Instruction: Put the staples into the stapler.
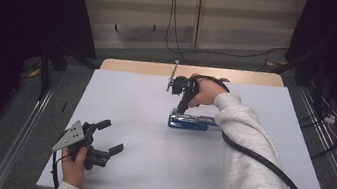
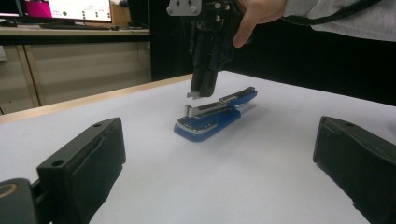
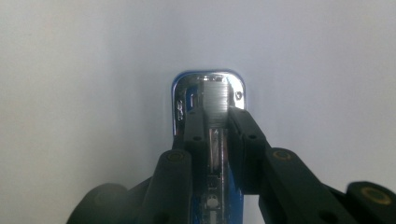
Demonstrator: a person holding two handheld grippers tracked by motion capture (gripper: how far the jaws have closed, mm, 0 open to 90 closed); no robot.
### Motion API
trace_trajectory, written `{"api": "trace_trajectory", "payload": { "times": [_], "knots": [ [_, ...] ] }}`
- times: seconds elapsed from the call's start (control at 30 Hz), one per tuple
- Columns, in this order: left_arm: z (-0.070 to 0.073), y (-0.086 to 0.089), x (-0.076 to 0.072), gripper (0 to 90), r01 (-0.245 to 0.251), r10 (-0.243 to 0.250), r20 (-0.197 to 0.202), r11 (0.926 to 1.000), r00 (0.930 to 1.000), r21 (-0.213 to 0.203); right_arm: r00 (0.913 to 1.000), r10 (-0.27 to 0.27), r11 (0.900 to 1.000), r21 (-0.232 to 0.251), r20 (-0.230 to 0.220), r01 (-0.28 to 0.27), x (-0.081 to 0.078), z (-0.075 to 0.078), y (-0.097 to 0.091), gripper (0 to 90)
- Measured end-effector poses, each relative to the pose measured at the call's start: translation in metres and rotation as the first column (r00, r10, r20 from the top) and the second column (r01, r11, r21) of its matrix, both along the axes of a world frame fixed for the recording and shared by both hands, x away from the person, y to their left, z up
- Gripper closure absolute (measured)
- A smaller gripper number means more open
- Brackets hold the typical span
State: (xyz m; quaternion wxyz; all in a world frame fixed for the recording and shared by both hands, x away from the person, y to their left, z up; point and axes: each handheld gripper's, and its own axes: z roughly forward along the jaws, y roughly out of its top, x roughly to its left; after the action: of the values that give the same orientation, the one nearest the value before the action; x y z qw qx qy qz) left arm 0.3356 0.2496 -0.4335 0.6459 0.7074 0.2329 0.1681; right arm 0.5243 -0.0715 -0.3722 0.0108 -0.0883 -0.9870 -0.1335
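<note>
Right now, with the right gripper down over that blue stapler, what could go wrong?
1. The right gripper holds a small metal piece, possibly the stapler's magazine part; the narrow pinch could slip.
2. Nothing steadies the stapler: the left gripper sits open, well away, so the stapler may slide on the smooth white table.
3. The right gripper's cable could drag.
</note>
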Motion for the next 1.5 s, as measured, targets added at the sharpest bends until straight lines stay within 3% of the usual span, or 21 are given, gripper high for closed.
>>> {"api": "trace_trajectory", "payload": {
  "times": [1.37,1.5],
  "knots": [
    [0.000,0.000,0.000,2.3,0.003,-0.003,-0.001,1.0000,1.0000,0.000,0.9999,0.004,0.9998,-0.017,-0.017,-0.004,0.001,-0.013,0.002,78.1],
    [0.000,0.000,0.000,2.3,0.013,-0.013,-0.009,0.9999,0.9999,0.002,0.9999,0.001,1.0000,0.002,-0.011,-0.001,0.000,-0.014,0.004,69.4]
  ]
}}
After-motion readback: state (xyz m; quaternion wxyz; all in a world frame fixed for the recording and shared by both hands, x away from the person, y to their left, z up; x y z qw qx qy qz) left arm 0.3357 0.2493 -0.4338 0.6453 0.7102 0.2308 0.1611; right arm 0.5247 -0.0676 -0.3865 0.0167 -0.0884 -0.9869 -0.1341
